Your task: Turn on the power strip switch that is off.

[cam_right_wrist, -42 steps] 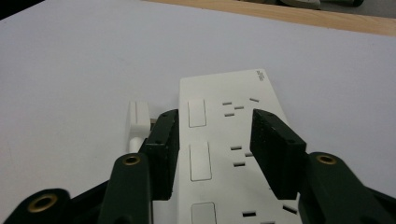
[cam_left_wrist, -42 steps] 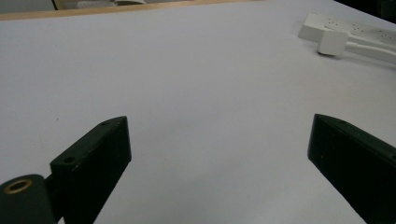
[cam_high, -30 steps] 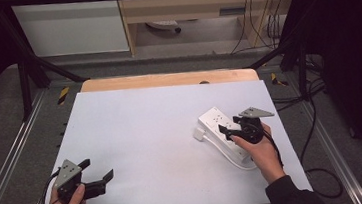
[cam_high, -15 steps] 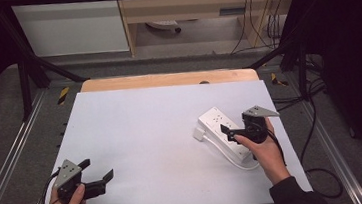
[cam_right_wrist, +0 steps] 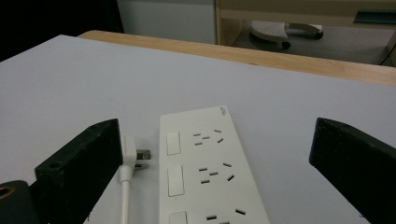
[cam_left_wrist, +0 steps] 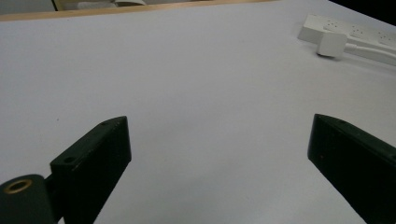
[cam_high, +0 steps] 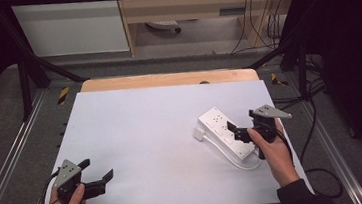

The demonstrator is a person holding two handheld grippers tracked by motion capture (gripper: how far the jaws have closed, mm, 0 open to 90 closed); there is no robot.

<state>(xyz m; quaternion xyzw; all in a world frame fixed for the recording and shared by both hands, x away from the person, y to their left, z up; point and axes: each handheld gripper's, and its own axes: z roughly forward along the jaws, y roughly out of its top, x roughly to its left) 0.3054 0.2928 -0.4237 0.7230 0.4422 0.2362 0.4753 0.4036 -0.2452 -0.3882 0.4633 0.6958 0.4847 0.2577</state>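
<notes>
Power strip [cam_high: 223, 133], white, lies flat on the desk [cam_high: 162, 134] near its right edge, set diagonally, one end toward the far right corner. In my right gripper view the strip [cam_right_wrist: 205, 172] shows rows of socket slots, each with a rocker switch to its left. A small mark is printed at the strip's far end; too small to read. No other writing legible.

White plug [cam_right_wrist: 133, 156] lies on the desk just beside the strip's long side, prongs pointing at the strip, not inserted. Its cord [cam_high: 242, 164] loops off the strip's near end toward the desk's right near corner, passing under my right hand.

My right gripper [cam_high: 236, 131] hovers over the near end of the strip, jaws spread wide after just opening, gripping nothing; the strip sits between and below them, untouched by the pads.

My left gripper [cam_high: 98, 177] rests at the desk's left near corner, jaws released and wide, bare desk between them. From my left gripper view the strip [cam_left_wrist: 350, 32] is well apart, across the desk.

Open room: the whole left and middle of the desk is bare white surface. A wood strip [cam_high: 167, 79] runs along the far edge.
</notes>
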